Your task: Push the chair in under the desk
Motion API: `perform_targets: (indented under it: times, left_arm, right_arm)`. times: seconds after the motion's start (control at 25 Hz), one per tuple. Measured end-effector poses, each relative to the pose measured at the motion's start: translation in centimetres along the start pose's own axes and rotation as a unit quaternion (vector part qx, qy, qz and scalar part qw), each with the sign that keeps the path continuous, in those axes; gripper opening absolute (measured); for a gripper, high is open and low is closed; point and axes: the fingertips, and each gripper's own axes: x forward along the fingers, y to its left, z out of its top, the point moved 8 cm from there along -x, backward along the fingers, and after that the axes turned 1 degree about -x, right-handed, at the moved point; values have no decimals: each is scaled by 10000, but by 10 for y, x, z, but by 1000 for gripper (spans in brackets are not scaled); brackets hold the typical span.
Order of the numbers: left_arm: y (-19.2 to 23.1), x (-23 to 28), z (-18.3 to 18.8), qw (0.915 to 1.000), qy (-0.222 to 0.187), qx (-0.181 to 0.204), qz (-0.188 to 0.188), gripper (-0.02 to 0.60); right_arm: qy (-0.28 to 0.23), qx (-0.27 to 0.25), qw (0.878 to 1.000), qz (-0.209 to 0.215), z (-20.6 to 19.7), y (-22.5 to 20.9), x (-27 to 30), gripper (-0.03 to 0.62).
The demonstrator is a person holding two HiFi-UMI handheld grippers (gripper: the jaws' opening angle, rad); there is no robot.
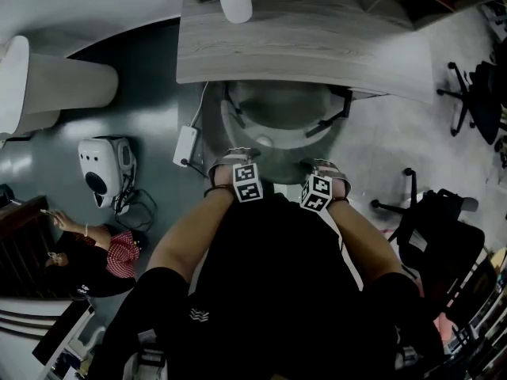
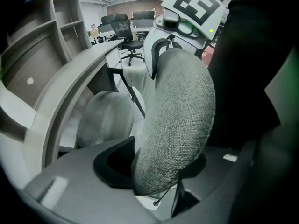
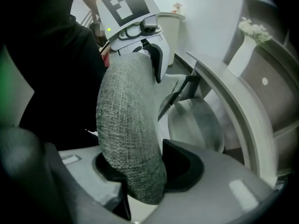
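The grey fabric chair backrest [image 2: 182, 115] runs between the jaws of both grippers. My left gripper [image 2: 154, 171] is shut on its top edge, and so is my right gripper [image 3: 145, 176] further along the backrest [image 3: 128, 125]. In the head view the left gripper [image 1: 238, 176] and right gripper [image 1: 325, 184] sit side by side at the chair's back. The chair's seat [image 1: 281, 117] lies partly beneath the curved wood-grain desk [image 1: 317, 46]. My body hides the backrest from above.
A white vase [image 1: 235, 2] with flowers stands on the desk's far edge. A power strip [image 1: 186, 145] and a white appliance [image 1: 107, 169] lie on the floor to the left. Black office chairs [image 1: 440, 228] stand to the right. A seated person [image 1: 107, 256] is at the lower left.
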Motion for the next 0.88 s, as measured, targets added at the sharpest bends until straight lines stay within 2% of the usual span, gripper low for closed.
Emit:
perform_targets:
  times: [0.4, 0.88]
  left_arm:
    - [46, 0, 4, 10000, -13, 0, -22, 216]
    - [54, 11, 23, 9997, -152, 41, -177, 212]
  right_arm:
    - [48, 70, 9999, -97, 5, -46, 2, 176]
    - [203, -170, 9996, -5, -15, -68, 0, 176]
